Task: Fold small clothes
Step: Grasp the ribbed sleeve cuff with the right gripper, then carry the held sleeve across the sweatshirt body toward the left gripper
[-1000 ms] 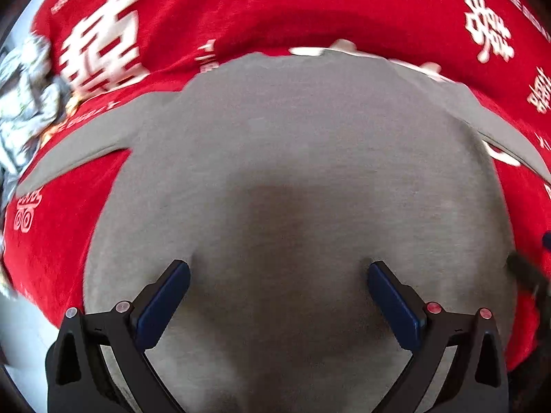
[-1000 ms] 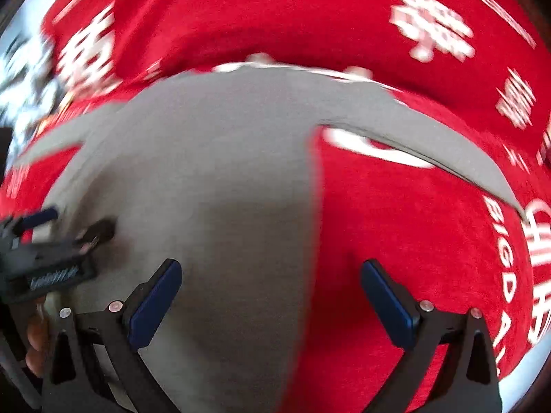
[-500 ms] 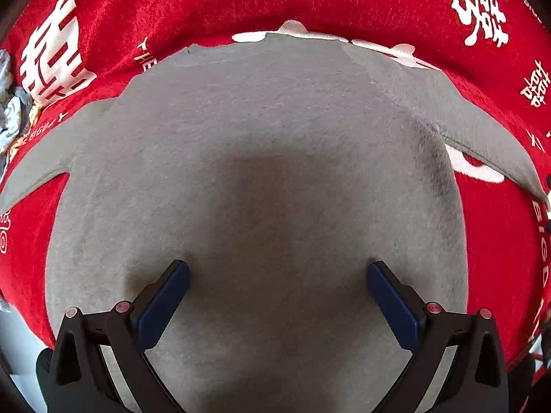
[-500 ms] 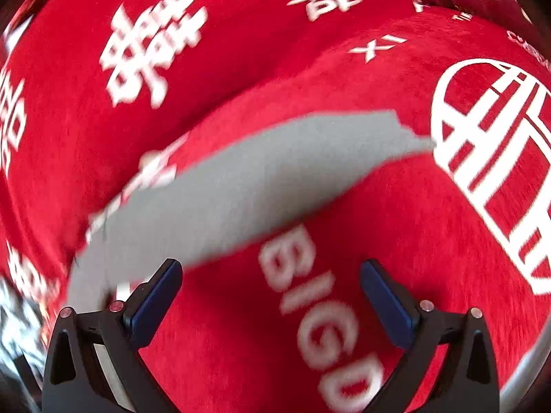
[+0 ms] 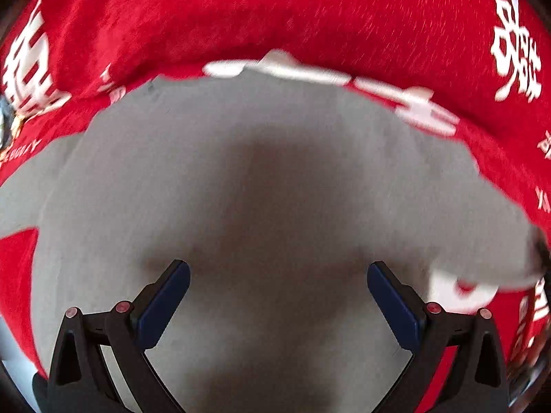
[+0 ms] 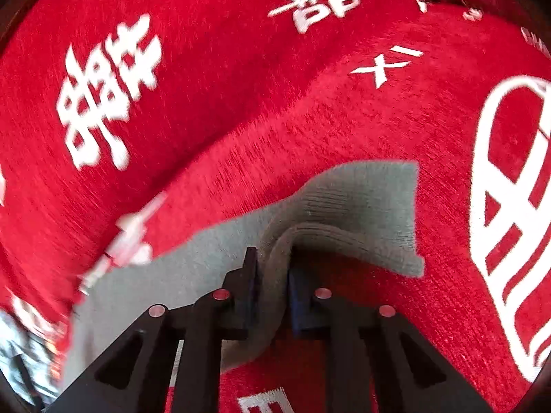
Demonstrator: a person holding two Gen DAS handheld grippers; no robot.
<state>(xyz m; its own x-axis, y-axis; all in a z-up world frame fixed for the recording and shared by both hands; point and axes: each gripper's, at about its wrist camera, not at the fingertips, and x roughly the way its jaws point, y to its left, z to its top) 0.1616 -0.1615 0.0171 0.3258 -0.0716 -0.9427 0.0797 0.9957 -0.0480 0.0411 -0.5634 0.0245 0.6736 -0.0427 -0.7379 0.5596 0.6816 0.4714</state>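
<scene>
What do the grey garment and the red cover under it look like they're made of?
Grey garment: soft knit, probably cotton jersey; fine ribbing at the sleeve end, matte, and it bunches in the right tool. Red cover: plush, velvety pile with visible nap and white printed characters.

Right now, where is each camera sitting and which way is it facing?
Left wrist: on the left gripper, looking steeply down at the grey garment on the red blanket; only its own open jaws show.
Right wrist: on the right gripper, angled down at the garment's sleeve; jaws have just closed on it.
Shared: garment and blanket.
</scene>
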